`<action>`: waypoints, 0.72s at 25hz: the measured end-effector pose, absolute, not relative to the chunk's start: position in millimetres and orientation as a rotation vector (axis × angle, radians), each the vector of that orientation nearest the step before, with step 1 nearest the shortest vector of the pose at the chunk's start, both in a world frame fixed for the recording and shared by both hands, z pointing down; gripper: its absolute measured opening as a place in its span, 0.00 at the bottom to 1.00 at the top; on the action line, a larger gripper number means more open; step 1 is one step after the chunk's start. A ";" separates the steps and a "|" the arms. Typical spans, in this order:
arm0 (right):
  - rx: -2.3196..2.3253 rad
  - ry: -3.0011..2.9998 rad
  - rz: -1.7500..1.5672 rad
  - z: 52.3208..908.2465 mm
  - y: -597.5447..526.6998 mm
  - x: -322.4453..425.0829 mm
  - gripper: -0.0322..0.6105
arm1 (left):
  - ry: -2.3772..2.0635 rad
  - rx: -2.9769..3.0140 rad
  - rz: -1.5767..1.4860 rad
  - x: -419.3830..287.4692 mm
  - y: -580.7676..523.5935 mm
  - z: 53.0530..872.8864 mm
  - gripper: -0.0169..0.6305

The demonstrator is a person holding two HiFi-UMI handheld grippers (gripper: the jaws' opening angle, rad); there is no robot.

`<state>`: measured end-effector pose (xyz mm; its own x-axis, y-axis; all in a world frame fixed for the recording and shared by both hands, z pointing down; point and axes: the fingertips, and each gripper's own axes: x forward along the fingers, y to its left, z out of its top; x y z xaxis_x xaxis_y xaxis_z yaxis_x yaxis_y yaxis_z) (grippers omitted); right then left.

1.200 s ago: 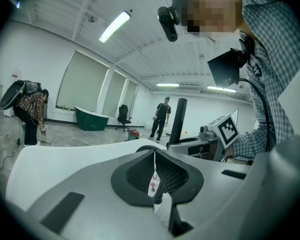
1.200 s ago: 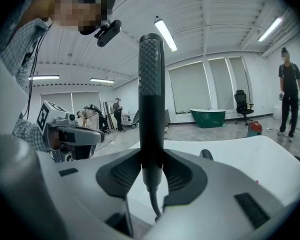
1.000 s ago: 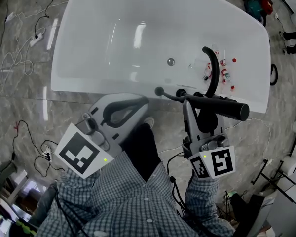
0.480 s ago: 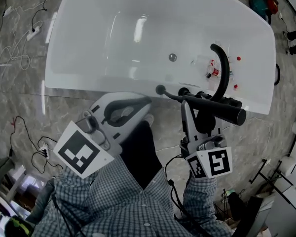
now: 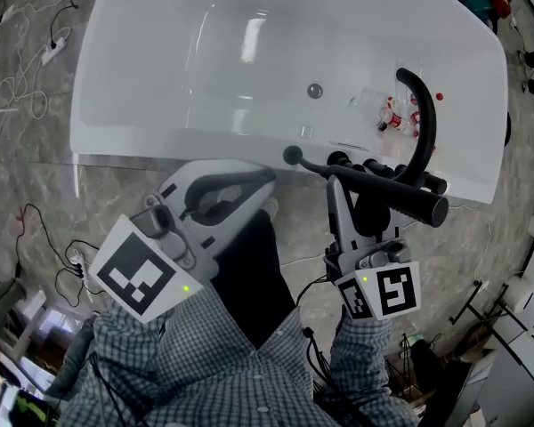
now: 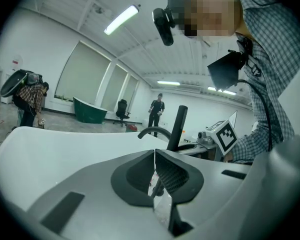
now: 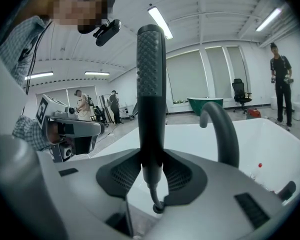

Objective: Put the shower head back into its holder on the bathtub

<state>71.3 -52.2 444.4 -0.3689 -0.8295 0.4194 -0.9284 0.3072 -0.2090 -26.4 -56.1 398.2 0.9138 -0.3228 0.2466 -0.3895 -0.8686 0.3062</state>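
Observation:
The black shower head (image 5: pixel 408 199) lies crosswise in my right gripper (image 5: pixel 367 208), which is shut on its handle, just in front of the white bathtub's near rim (image 5: pixel 205 148). Its hose end (image 5: pixel 291 156) reaches left along the rim. In the right gripper view the shower head (image 7: pixel 151 84) stands upright between the jaws of that gripper (image 7: pixel 152 170), with the curved black faucet (image 7: pixel 221 129) behind it. Black fittings (image 5: pixel 367 165) sit on the rim by the faucet (image 5: pixel 422 114). My left gripper (image 5: pixel 260 181) is shut and empty, its tips (image 6: pixel 154 159) near the rim.
Small red and white items (image 5: pixel 400 119) lie inside the tub near the faucet. Cables (image 5: pixel 22 83) trail over the stone floor at the left. People (image 6: pixel 156 109) stand in the room beyond the tub, and a dark green tub (image 6: pixel 90 115) sits far back.
Both grippers have come down toward the tub's near rim, the right one still holding the shower head. The faucet and rim fittings now lie closer to the shower head.

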 end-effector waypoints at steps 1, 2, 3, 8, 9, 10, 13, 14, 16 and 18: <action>1.605 -2.342 0.620 447.4 -52.6 70.4 0.26 | -0.523 2.721 0.271 -27.0 -56.4 401.9 0.05; 1.602 -2.342 0.621 450.5 -52.9 69.6 0.26 | -0.522 2.719 0.274 -27.0 -56.5 405.5 0.05; 1.599 -2.341 0.623 453.9 -53.1 68.9 0.26 | -0.519 2.716 0.279 -26.6 -55.9 409.2 0.05; 1.584 -2.327 0.630 472.5 -55.0 67.2 0.26 | -0.487 2.702 0.296 -24.9 -52.1 427.4 0.05; 1.584 -2.323 0.632 475.8 -55.2 67.3 0.26 | -0.486 2.699 0.297 -25.0 -51.7 430.5 0.05; 1.585 -2.321 0.635 478.6 -55.2 67.4 0.26 | -0.486 2.695 0.297 -25.0 -51.4 433.1 0.05; 1.591 -2.316 0.638 484.9 -54.0 68.7 0.26 | -0.480 2.687 0.294 -23.7 -49.3 438.9 0.05; 1.591 -2.314 0.638 487.1 -53.4 69.2 0.26 | -0.475 2.684 0.293 -23.1 -48.3 440.7 0.05; 1.592 -2.313 0.634 491.2 -52.2 69.6 0.26 | -0.468 2.672 0.279 -22.4 -47.2 443.3 0.05; 1.594 -2.318 0.630 495.6 -51.0 69.6 0.26 | -0.464 2.667 0.270 -22.2 -46.8 446.1 0.05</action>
<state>69.6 -51.0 495.6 -0.3656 -0.8184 0.4433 -0.9302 0.3048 -0.2044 -22.2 -46.8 446.1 0.9257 -0.2790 0.2555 -0.3601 -0.8570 0.3686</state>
